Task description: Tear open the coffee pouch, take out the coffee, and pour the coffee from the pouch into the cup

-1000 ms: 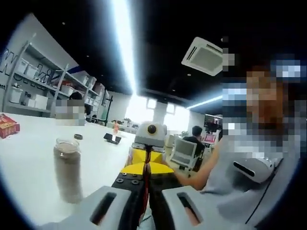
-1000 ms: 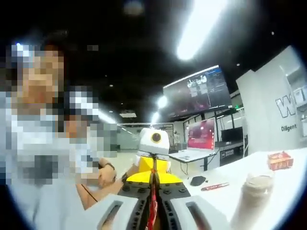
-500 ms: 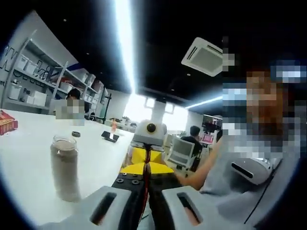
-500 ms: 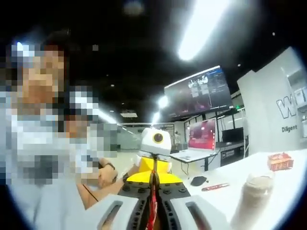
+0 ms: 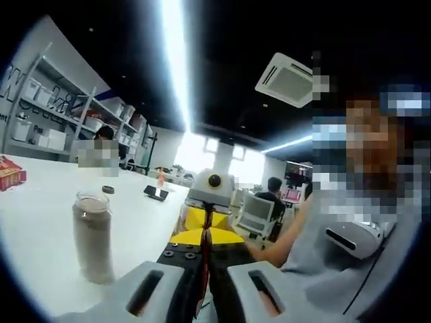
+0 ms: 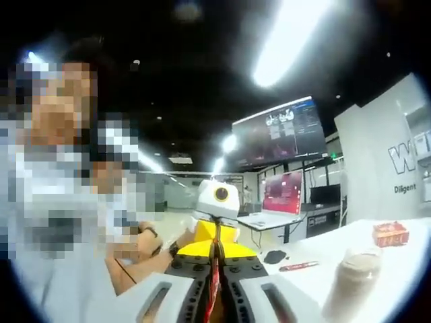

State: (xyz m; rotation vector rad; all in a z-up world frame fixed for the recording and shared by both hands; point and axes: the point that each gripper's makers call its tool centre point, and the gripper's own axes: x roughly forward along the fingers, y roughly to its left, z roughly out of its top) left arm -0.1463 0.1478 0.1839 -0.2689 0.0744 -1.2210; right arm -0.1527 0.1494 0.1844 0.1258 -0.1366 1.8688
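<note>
Both grippers face each other, the left gripper (image 5: pixel 204 286) and right gripper (image 6: pixel 214 289) each clenched on opposite edges of the thin red coffee pouch (image 6: pixel 214 286), the cup (image 5: pixel 93 235) standing on the white table (image 5: pixel 40 222) beyond.

Premises: open-plan office or lab space. Evidence: long white worktable (image 5: pixel 40 222); wall shelving (image 5: pixel 47 121) stocked with white boxes; dark ceiling with strip lights (image 5: pixel 174 60) and a cassette air-conditioning unit (image 5: pixel 288 79); large wall display (image 6: pixel 279 131); lit monitors (image 6: pixel 283 192) on desks; seated person (image 5: pixel 275 190) at a workstation.
</note>
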